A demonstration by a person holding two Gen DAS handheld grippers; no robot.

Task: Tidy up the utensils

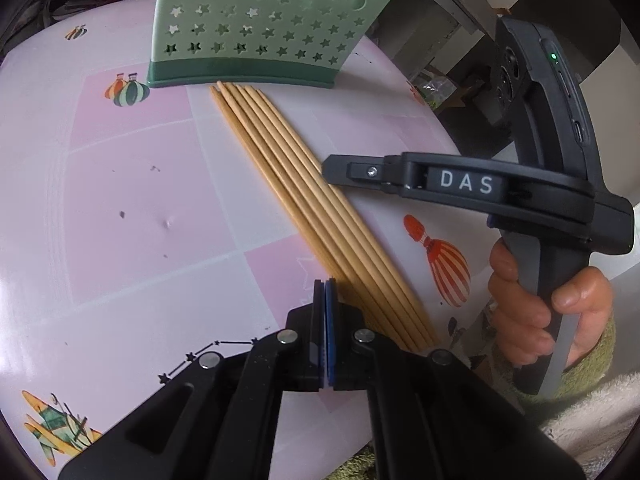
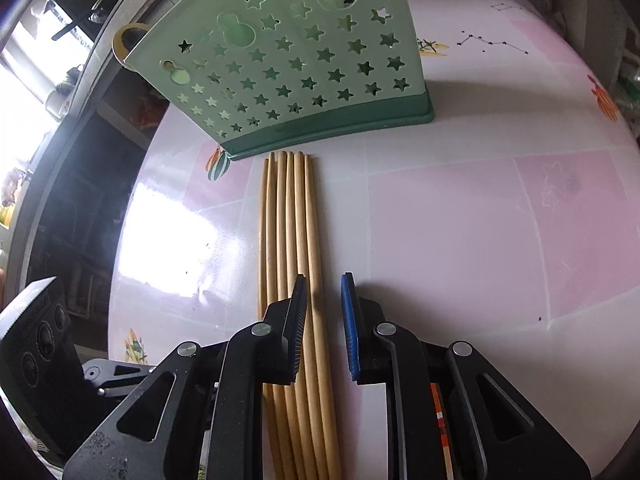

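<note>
On the pink bench (image 1: 140,184), six wooden chopsticks (image 2: 298,240) lying unsorted before the green star-cut holder (image 2: 288,76); left gripper (image 1: 325,292) fingers pressed together, right gripper (image 2: 324,308) fingers slightly spread over one chopstick, none stowed yet.

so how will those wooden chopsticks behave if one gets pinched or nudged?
The chopsticks look thin and straight, so probably stiff and light. Their rounded shafts on the glossy tablecloth may roll or slide sideways. Packed side by side, neighbours likely shift too.

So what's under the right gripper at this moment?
The row of wooden chopsticks lies flat on the pink tablecloth under the right gripper, whose open jaws hold nothing. Its fingers cover their near ends.
</note>
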